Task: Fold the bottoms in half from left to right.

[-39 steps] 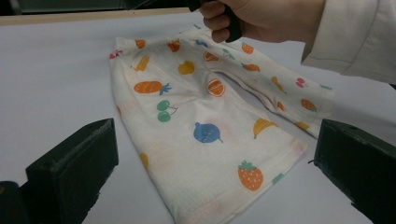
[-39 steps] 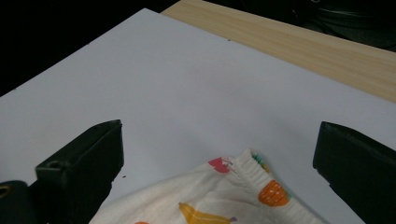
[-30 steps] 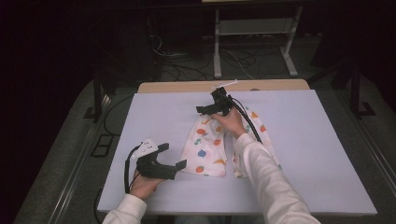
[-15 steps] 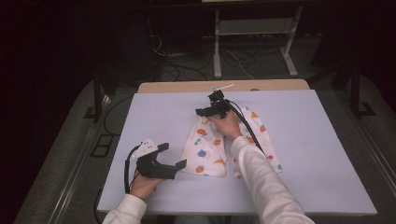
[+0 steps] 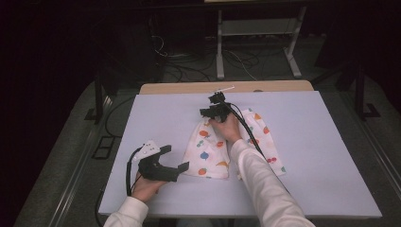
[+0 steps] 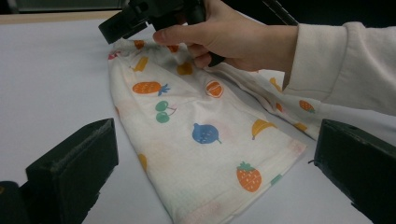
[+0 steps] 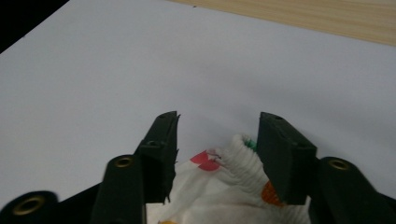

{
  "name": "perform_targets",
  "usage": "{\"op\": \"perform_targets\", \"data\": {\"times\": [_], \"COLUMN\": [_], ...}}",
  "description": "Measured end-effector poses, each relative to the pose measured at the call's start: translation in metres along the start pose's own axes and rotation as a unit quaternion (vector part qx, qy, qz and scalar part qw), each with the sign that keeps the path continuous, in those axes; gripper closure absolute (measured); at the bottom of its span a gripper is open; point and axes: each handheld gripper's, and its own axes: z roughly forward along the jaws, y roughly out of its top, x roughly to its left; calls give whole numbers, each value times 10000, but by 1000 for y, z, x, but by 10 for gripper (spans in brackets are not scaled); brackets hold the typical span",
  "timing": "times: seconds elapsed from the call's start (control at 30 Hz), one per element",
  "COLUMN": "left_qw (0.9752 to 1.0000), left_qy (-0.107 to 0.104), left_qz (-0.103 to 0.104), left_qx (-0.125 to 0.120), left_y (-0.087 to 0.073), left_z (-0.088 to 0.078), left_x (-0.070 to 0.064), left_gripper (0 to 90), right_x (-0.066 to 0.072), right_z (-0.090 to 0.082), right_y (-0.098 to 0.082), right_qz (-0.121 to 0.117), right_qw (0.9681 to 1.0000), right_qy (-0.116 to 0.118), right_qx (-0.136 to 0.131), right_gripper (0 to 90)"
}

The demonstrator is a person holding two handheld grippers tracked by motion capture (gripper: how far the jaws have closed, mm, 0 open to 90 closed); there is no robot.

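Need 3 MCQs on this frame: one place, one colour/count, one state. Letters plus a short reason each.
1. Where is the right gripper?
A. at the far end of the fruit-print cloth
B. off the table
C. beside the left gripper

2. What colour is the strawberry print?
A. blue
B. orange-red
C. black

3. How do the right gripper's fingers stand?
A. clamped shut on the cloth
B. apart, with the ribbed cloth edge between them
C. apart over bare table

Answers: 1 A, the high view shows it at the cloth's far end. 2 B, seen in the left gripper view. 3 B, a gap shows on both sides of the edge.
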Motion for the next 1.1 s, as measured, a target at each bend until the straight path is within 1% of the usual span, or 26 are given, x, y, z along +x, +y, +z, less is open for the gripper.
{"op": "perform_targets", "data": {"times": [0.03,0.07,0.1,0.17,0.2,0.27,0.3,0.37,0.4,0.43,0.47,0.5,0.57,0.63,0.67,0.77,0.97,1.1], "left_qw": [10000,10000,10000,10000,10000,10000,10000,10000,10000,10000,10000,10000,10000,10000,10000,10000,9999,9999], "left_qy": [-8,-8,-9,-6,-5,-6,-7,-6,-9,-9,-13,-13,-8,-10,-7,-12,38,71], "left_qz": [4,4,4,6,7,5,6,6,2,2,3,3,4,6,3,-18,-41,-88], "left_qx": [3,3,7,11,10,11,14,18,23,23,26,26,30,28,33,45,92,119], "left_y": [0,0,0,0,0,0,0,0,0,0,0,0,0,0,0,0,-1,-1], "left_z": [0,0,0,0,0,0,0,0,1,1,1,1,1,1,1,1,1,2], "left_x": [0,0,0,0,0,0,0,0,0,0,0,0,0,1,1,1,2,3], "left_gripper": [0,0,0,0,0,0,0,0,0,0,0,0,0,0,0,0,0,0], "right_x": [0,0,-1,-1,-1,-1,-1,-1,-1,-1,0,0,1,1,1,1,4,2], "right_z": [1,1,1,2,3,4,5,5,7,7,9,9,12,12,12,13,13,11], "right_y": [0,0,0,0,0,0,0,0,0,0,0,0,0,0,0,0,2,3], "right_qz": [56,56,132,151,188,186,214,232,260,260,253,253,283,277,293,300,205,277], "right_qw": [10000,10000,9999,9998,9997,9997,9995,9994,9991,9991,9988,9988,9982,9978,9976,9974,9974,9975], "right_qy": [-31,-31,-80,-99,-140,-165,-224,-251,-316,-316,-394,-394,-508,-579,-602,-633,-662,-618], "right_qx": [14,14,19,24,55,59,70,70,109,109,123,123,178,173,181,172,191,210], "right_gripper": [518,518,547,554,573,579,596,605,615,615,629,629,662,703,707,752,846,862]}}
